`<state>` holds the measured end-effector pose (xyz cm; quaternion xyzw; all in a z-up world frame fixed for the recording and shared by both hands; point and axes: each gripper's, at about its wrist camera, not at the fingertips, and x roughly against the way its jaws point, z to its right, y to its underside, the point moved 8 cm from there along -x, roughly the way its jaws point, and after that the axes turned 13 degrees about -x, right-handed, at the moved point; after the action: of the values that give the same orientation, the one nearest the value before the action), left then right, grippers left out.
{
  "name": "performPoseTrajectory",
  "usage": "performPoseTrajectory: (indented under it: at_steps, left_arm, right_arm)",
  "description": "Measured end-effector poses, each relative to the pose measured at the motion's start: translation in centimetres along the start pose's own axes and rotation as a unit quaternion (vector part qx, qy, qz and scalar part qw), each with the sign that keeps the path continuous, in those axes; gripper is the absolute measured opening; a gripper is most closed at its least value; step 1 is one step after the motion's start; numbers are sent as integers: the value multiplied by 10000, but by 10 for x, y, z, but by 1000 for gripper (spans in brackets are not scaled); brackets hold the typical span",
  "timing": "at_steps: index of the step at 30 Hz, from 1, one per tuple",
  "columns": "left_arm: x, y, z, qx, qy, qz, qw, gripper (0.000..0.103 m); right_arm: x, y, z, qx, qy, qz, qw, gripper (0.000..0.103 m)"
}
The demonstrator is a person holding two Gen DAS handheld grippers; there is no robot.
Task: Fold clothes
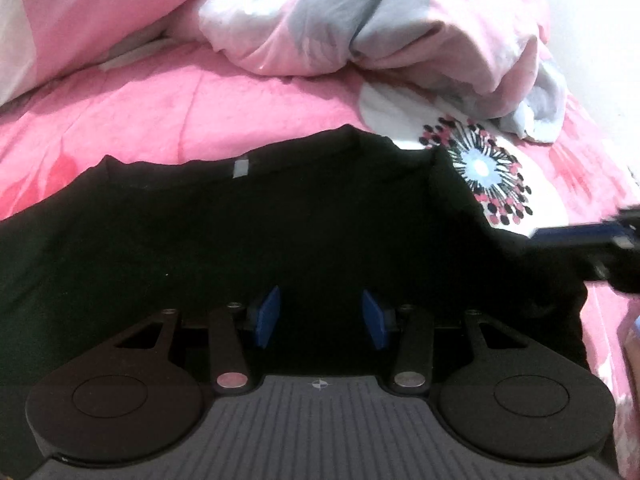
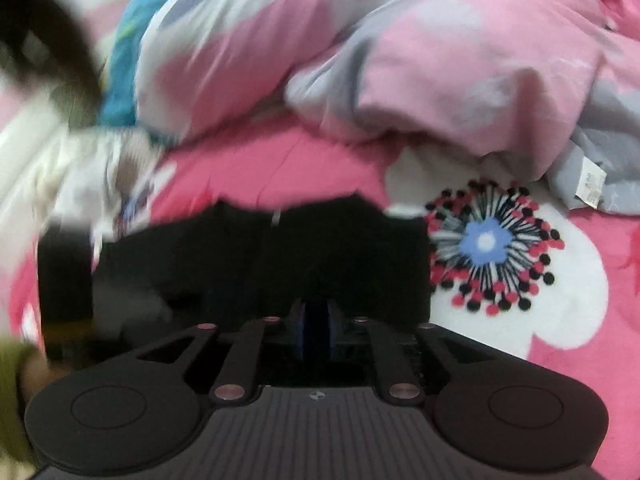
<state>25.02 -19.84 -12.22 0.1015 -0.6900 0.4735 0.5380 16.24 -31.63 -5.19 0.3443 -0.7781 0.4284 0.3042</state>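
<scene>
Left wrist view, nearest first: left gripper (image 1: 320, 316) over the black garment (image 1: 200, 232), blue pads (image 1: 267, 316) apart with only dark cloth showing between and below them, no pinch visible. Garment spread flat across the pink bedsheet (image 1: 160, 112), collar edge and pale neck label (image 1: 241, 168) toward the far side. At the right edge, the right gripper (image 1: 592, 240), blurred, low over the garment's right border. Beyond, a flower print (image 1: 480, 168) on a white patch of the sheet, then a rumpled pink-and-grey duvet (image 1: 360, 20) heaped at the back.

Right wrist view, much smeared: right gripper (image 2: 315, 334) with blue pads drawn close together; a thin dark strip between them, possibly a fold of the garment (image 2: 280, 256), yet too blurred and dark to say whether cloth is clamped. Further out, the flower print (image 2: 486, 242), the duvet (image 2: 400, 60), and a blurred pile of pale clothing (image 2: 80, 168) at left.

Likely step: laying out and taking hold for a first fold. Next move probably calls for a firm pinch on both sides of one edge, then an even lift and carry across without dragging the layer beneath.
</scene>
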Motion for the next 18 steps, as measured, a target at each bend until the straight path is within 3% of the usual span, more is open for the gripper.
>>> performPoseTrajectory:
  at_steps: [5, 7, 10, 13, 15, 18]
  left_arm:
    - [-3, 1, 1, -51, -60, 13, 10000, 46]
    - [-4, 2, 2, -42, -75, 13, 10000, 48]
    - [-5, 2, 4, -65, -94, 6, 9999, 52]
    - [-6, 2, 5, -115, -111, 2, 9999, 55]
    - [-7, 3, 6, -154, -115, 9, 9998, 56]
    - [-7, 4, 7, -227, -113, 22, 9997, 56]
  right_arm:
    - [29, 3, 22, -556, 66, 98, 9984, 31]
    - [39, 2, 45, -835, 297, 133, 9960, 36]
    - [40, 2, 87, -1449, 724, 114, 9867, 40]
    - [36, 1, 114, -2091, 694, 88, 9754, 41]
    - [36, -3, 111, -1804, 691, 139, 9811, 41]
    - [32, -8, 77, -470, 629, 241, 9966, 41]
